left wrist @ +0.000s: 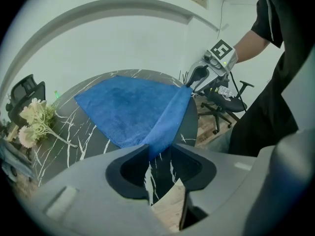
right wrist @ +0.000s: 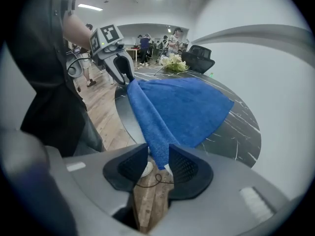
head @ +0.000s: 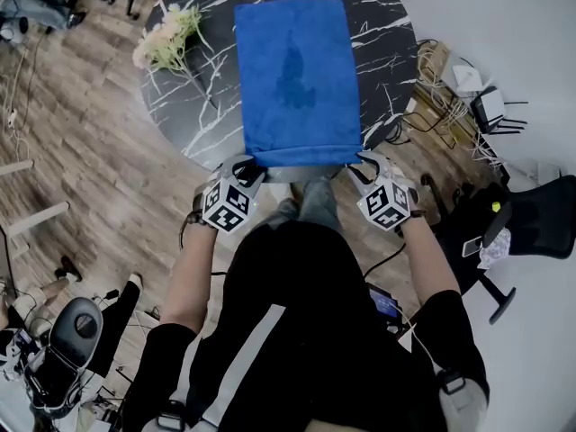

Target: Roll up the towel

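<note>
A blue towel lies flat on the round black marble table, and its near edge is lifted off the rim. My left gripper is shut on the towel's near left corner. In the left gripper view the corner runs down between the jaws of the left gripper. My right gripper is shut on the near right corner, which fills the gap between the jaws of the right gripper. The towel's edge hangs stretched between the two grippers.
A bunch of pale flowers lies on the table's left side, clear of the towel. A black office chair and loose cables are on the floor to the right. The person stands right at the table's near rim.
</note>
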Tool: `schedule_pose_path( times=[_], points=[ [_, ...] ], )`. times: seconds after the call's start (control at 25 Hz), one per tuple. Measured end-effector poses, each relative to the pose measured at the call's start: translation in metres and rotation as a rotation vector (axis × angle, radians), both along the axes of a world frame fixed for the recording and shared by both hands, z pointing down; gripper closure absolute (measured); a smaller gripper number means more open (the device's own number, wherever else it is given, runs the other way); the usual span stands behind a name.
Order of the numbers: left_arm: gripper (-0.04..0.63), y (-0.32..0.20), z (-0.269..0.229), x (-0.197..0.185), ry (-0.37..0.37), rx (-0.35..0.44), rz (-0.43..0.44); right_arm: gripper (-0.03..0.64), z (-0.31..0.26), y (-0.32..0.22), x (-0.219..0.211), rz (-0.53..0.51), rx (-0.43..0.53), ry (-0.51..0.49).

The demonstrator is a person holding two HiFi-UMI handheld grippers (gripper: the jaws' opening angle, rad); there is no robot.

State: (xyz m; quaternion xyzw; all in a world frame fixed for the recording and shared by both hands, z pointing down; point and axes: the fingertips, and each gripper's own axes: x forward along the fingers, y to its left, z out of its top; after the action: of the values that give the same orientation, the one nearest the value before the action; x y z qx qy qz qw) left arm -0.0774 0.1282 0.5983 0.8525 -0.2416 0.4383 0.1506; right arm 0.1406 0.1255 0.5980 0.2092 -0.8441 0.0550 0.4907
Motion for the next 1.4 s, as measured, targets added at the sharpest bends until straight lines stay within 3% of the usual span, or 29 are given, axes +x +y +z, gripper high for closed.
schedule_pose_path(
  times=[0.52, 0.6, 0.72, 1.0, 1.4],
  points=[
    [0.41, -0.002, 0.016, 0.002, -0.058, -0.044, 0.023, 0.489, 0.014, -0.009, 0.004, -0.063, -0.06, 0.015],
    [0.442, -0.006, 0.016, -0.001, -0.061, -0.042, 0.0, 0.542, 0.012, -0.014, 0.005, -0.044, -0.079, 0.003],
    [0.528, -0.014, 0.015, -0.008, -0.057, -0.069, -0.038, 0.561, 0.009, -0.02, 0.006, -0.017, -0.126, -0.025],
    [0.548, -0.024, 0.007, -0.009, -0.009, -0.17, -0.092, 0.563, 0.001, -0.035, 0.005, -0.005, -0.172, -0.059],
    [0.534, -0.058, 0.006, -0.012, -0.02, -0.173, -0.125, 0.561, 0.001, -0.066, 0.005, -0.002, -0.2, -0.071]
  ],
)
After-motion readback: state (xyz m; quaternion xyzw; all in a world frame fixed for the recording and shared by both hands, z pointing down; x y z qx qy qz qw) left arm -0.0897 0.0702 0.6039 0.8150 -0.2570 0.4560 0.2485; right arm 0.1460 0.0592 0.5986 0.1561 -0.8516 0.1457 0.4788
